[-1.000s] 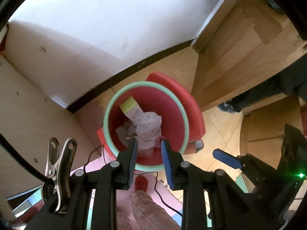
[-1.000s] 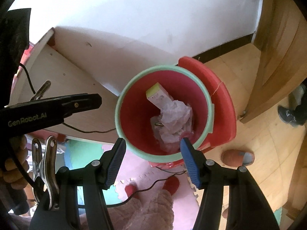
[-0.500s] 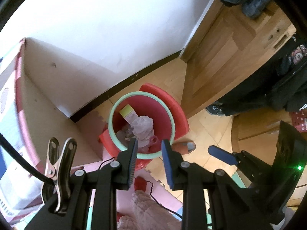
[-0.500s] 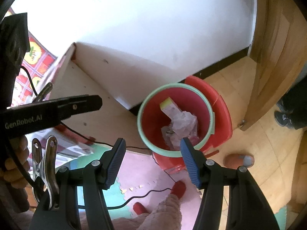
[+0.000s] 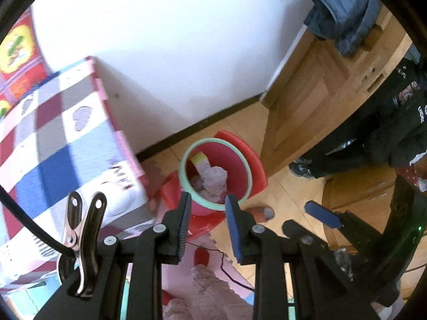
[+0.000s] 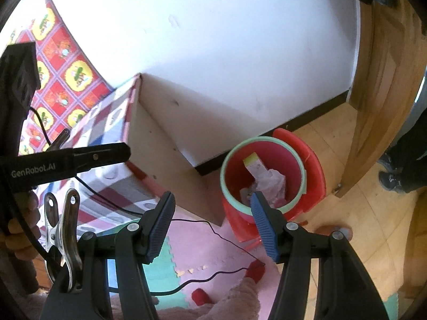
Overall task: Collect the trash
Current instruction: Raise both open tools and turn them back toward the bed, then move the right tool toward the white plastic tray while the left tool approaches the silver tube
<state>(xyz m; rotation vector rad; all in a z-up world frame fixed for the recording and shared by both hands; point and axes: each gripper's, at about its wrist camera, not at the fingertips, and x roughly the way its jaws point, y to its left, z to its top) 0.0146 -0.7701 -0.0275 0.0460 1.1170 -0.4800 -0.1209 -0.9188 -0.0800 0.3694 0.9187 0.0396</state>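
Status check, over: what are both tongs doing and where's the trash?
Left tongs and right tongs open, empty. Crumpled trash inside the red bin. Thin black cable on the floor mat before it.

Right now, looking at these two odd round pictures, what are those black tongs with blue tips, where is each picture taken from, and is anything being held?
No robot here: a person carries two hand-held grabbers, each with a wide-angle camera looking along its two fingers. One picture is from the left gripper, the other from the right gripper. Both look down at a red bin with a green rim, standing on the wooden floor by the wall, beside a box with a checked cover. Inside lie crumpled wrapping and a small carton. Pink and green foam mats lie nearer. Neither grabber holds anything: the left one's jaws stand narrowly apart, the right one's wider. Another person's dark legs stand by the door.
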